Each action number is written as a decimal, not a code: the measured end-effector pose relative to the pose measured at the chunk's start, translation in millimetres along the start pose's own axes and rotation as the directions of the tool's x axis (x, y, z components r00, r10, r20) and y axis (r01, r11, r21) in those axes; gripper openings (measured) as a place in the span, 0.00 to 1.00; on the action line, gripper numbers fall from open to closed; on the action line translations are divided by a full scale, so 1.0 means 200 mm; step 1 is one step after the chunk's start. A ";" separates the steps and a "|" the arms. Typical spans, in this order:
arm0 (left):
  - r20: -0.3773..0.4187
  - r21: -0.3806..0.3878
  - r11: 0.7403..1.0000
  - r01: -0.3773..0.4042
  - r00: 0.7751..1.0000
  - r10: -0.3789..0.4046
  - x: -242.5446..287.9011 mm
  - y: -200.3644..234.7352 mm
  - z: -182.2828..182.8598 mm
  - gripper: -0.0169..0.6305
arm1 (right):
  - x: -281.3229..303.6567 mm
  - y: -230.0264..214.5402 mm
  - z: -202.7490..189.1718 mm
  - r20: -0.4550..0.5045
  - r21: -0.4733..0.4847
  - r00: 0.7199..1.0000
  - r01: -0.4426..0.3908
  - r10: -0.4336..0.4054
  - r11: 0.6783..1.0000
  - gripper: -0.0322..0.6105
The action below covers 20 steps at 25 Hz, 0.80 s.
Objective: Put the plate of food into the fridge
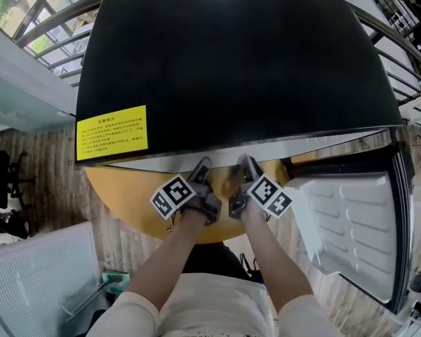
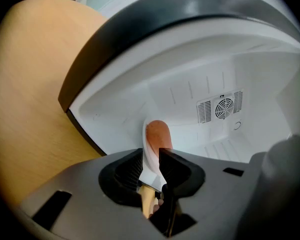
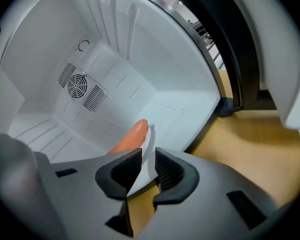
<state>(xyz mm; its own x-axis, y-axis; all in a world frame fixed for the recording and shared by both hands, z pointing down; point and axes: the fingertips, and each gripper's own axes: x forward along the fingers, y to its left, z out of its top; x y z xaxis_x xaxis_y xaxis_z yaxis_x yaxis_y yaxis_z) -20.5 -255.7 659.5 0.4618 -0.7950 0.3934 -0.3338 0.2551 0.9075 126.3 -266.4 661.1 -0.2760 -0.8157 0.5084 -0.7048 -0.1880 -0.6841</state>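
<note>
A white plate (image 2: 145, 136) carrying an orange-pink sausage (image 2: 158, 134) is held at the mouth of the fridge's white compartment (image 2: 190, 89). My left gripper (image 2: 151, 156) is shut on the plate's rim. In the right gripper view the same plate (image 3: 149, 145) and sausage (image 3: 130, 136) show, with my right gripper (image 3: 148, 156) shut on the opposite rim. From the head view, the left gripper (image 1: 202, 166) and right gripper (image 1: 247, 163) reach side by side under the front edge of the black fridge (image 1: 231, 62). The fridge top hides the plate there.
The fridge door (image 1: 351, 223) stands open at the right, its white liner facing up. A fan vent (image 3: 79, 86) sits on the compartment's back wall. A round wooden table (image 1: 126, 195) lies under the grippers. A yellow label (image 1: 112, 130) is stuck on the fridge.
</note>
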 end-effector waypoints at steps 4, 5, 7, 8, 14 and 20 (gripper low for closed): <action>-0.063 0.078 0.996 0.031 0.998 -0.026 -0.08 -0.05 -0.02 0.20 | -0.09 0.04 -0.04 -0.007 -0.024 0.999 -0.034 0.034 0.999 0.20; -0.087 0.116 0.993 0.037 0.996 -0.027 -0.11 -0.07 -0.03 0.20 | -0.12 0.06 -0.05 -0.009 -0.033 0.999 -0.043 0.042 0.999 0.19; -0.131 0.191 0.980 0.050 0.991 -0.025 -0.17 -0.11 -0.06 0.17 | -0.19 0.09 -0.06 -0.014 -0.046 0.999 -0.053 0.052 0.998 0.18; -0.151 0.223 0.973 0.057 0.988 -0.023 -0.20 -0.12 -0.07 0.16 | -0.22 0.10 -0.06 -0.017 -0.048 0.998 -0.053 0.052 0.997 0.17; -0.202 0.334 0.939 0.079 0.979 -0.011 -0.37 -0.12 -0.12 0.09 | -0.39 0.17 -0.12 -0.027 -0.065 0.997 -0.075 0.073 0.995 0.13; -0.232 0.500 0.852 0.156 0.972 -0.042 -0.58 -0.25 -0.15 0.06 | -0.60 0.26 -0.16 -0.037 -0.186 0.992 -0.122 0.117 0.975 0.09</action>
<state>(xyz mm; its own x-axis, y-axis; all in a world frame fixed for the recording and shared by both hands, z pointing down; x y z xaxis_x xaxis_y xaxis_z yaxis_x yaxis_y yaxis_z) -32.7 -158.7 572.7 0.6533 -0.6558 0.3783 -0.6231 -0.1819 0.7607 101.3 -160.3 581.7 -0.3805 -0.8114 0.4436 -0.7747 0.0178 -0.6320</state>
